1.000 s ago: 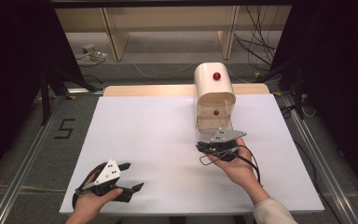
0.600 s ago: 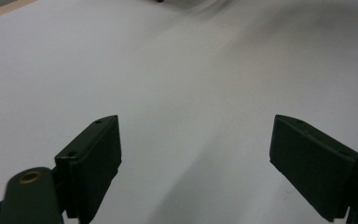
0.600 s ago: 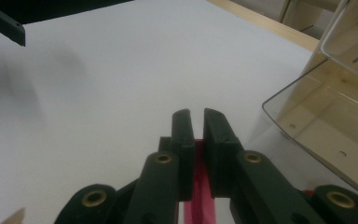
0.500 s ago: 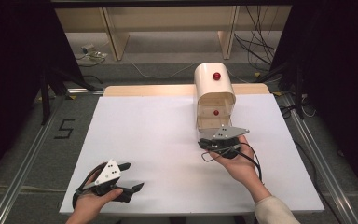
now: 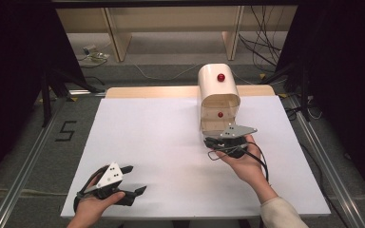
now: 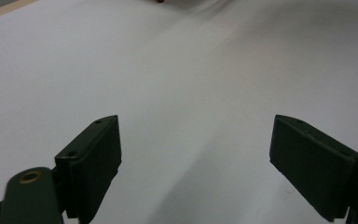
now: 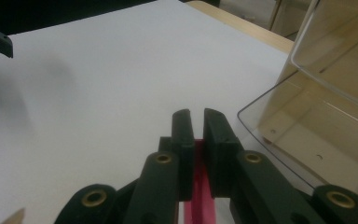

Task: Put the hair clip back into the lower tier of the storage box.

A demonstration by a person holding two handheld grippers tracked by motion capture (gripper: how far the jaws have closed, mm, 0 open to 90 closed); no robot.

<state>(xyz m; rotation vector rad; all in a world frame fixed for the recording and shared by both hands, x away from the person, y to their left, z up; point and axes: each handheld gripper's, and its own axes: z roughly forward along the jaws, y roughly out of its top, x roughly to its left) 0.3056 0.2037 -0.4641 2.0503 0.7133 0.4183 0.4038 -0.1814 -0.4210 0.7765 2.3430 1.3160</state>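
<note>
right tool (image 7: pixel 196 116) closing on thin red flat piece (image 7: pixel 196 205), jaws nearly shut | holding just before open mouth of cream rounded-top box (image 5: pixel 219 97) on white surface (image 5: pixel 161 137) | left tool (image 6: pixel 193 158) resting open, empty | keeping piece level, entering centred, avoiding clear flap (image 7: pixel 279 140)

One readable sign: a dark "5" (image 5: pixel 65 131) marked on the grey floor (image 5: pixel 33 142), left of the white table (image 5: pixel 161 137) edge, well away from the left gripper (image 5: pixel 132 179) and farther toward the back of the room than it. No other lettering, label, brand or number legible on the cream box (image 5: pixel 218 97), on the grippers or on the table sheet in the high view. Nothing readable in the left gripper view or the right gripper view either.
</note>
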